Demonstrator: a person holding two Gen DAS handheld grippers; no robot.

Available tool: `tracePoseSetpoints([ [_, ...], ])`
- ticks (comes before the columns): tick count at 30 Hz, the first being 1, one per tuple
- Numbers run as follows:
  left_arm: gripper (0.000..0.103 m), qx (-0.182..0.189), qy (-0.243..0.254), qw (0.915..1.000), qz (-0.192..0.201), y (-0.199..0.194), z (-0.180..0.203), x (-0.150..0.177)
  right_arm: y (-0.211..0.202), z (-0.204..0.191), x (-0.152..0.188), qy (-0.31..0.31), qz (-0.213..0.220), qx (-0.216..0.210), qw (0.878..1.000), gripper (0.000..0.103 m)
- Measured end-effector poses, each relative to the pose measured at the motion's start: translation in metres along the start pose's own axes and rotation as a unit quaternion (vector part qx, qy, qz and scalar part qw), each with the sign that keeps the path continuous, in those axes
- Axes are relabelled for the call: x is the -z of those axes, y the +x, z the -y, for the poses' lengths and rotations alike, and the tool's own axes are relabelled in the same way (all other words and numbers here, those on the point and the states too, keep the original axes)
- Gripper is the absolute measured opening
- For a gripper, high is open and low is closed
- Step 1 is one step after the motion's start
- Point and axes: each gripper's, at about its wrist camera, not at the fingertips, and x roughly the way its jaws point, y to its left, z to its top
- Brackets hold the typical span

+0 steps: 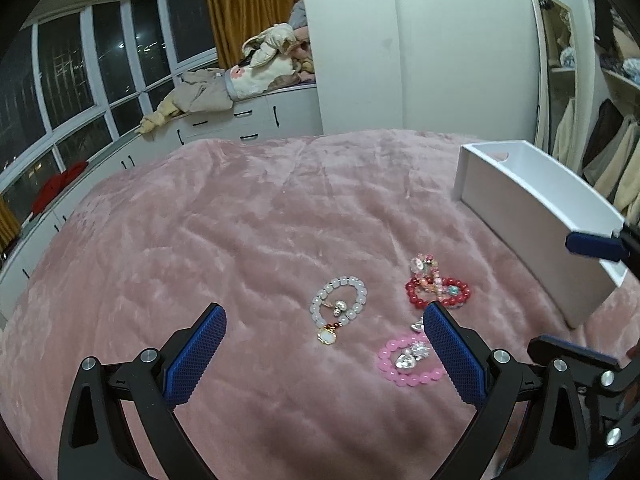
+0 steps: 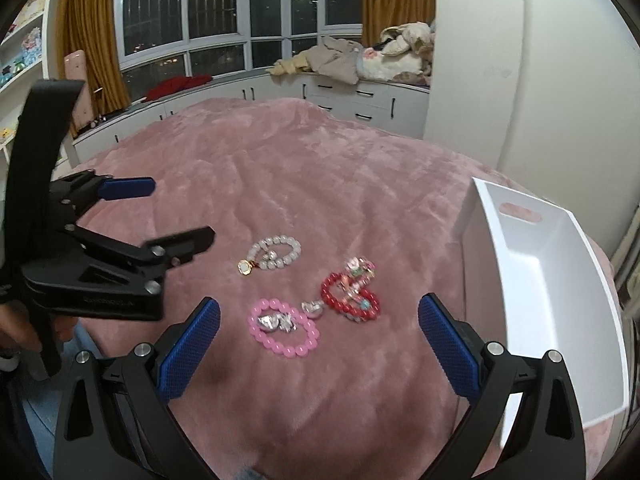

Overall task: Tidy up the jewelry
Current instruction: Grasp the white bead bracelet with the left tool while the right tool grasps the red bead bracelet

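Above the pink plush bedspread (image 1: pixel 260 220), left gripper (image 1: pixel 324 316) and right gripper (image 2: pixel 320 308) are both hovering spread wide, gripping nothing. Lying beneath: white beaded bracelet with gold pendant (image 1: pixel 339 307), red beaded bracelet (image 2: pixel 350 298), pink beaded bracelet (image 2: pixel 285 328). White rectangular plastic bin (image 2: pixel 560 280) is sitting rightward, near.

The left tool (image 1: pixel 324 320) was matte black plastic, its two angled fingers faced with blue pads (image 1: pixel 196 356) in a fine diamond grid and pinned with round silver screws. The right tool (image 2: pixel 318 312) was built the same. Seen from the right wrist, faint lettering marked the left tool's black body, and blue denim showed beneath it.
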Motion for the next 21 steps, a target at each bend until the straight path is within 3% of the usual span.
tracePoseSetpoints([
  [9, 0.099, 0.029, 0.002, 0.9995, -0.015, 0.034, -0.017, -0.006, 0.041, 0.006, -0.017, -0.012, -0.022, -0.022, 0.999, 0.08],
  [11, 0.095, 0.02, 0.002, 0.9996, -0.022, 0.043, -0.023, -0.007, 0.052, 0.011, -0.017, -0.012, -0.03, -0.028, 0.999, 0.073],
  [13, 0.083, 0.025, 0.0, 0.9993, -0.029, 0.051, -0.028, -0.007, 0.061, 0.014, -0.016, -0.016, -0.041, -0.029, 0.999, 0.07],
  [21, 0.072, 0.04, 0.003, 0.9968, -0.07, 0.091, -0.037, 0.006, 0.102, 0.026, -0.003, -0.014, -0.083, -0.056, 0.995, 0.052],
])
